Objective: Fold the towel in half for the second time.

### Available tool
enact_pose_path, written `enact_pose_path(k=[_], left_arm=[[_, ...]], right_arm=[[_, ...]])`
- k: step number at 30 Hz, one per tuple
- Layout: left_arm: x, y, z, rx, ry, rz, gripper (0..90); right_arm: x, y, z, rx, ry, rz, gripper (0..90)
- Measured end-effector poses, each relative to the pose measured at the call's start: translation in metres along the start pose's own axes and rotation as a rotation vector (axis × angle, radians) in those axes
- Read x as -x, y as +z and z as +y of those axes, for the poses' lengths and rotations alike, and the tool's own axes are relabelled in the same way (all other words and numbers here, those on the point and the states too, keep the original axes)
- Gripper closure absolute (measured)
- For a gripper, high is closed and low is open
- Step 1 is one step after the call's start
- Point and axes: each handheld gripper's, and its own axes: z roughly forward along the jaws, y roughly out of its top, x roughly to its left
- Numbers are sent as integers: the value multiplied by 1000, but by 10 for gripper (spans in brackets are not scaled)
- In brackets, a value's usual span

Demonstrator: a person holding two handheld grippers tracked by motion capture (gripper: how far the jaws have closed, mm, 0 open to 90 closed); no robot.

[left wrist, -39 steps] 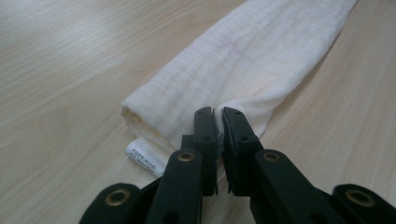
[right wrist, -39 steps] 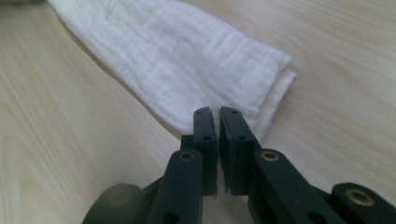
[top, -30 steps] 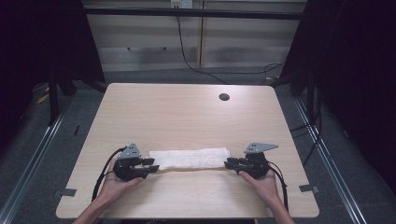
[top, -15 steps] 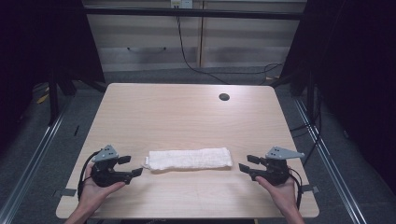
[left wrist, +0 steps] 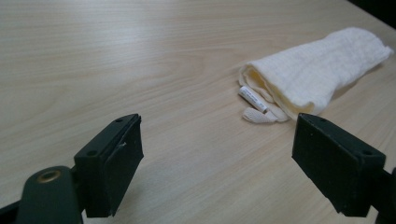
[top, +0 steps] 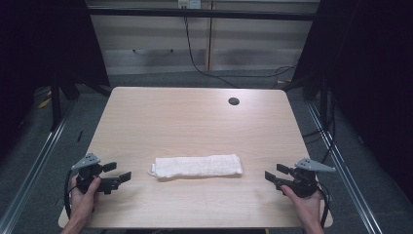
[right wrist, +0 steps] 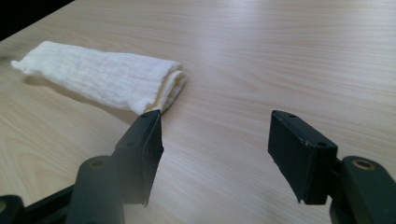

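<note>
A white cloth folded into a long narrow strip lies flat across the near middle of the wooden table. My left gripper is held near the table's left edge, apart from the cloth's left end, where a small label sticks out. Its jaws have just been opening and stand open with nothing between them. My right gripper is off the cloth's right end, near the right edge. Its jaws have also just been opening and are open and empty.
A round dark cable hole sits in the table's far right part. Metal rails run along the floor on both sides, and black curtains flank the table. Cables hang from the back wall.
Both grippers let go of the cloth's ends and drew apart, the left one to the left and the right one to the right. The cloth stays flat where it was.
</note>
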Motion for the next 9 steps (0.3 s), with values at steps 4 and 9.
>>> enact_pose_path(k=[4, 9], left_arm=[[-1, 1, -3, -1, 7, 22, 167], [8, 2, -1, 2, 50, 20, 166]], right_arm=[[4, 3, -1, -9, 10, -20, 339], [3, 10, -4, -45, 6, -22, 327]])
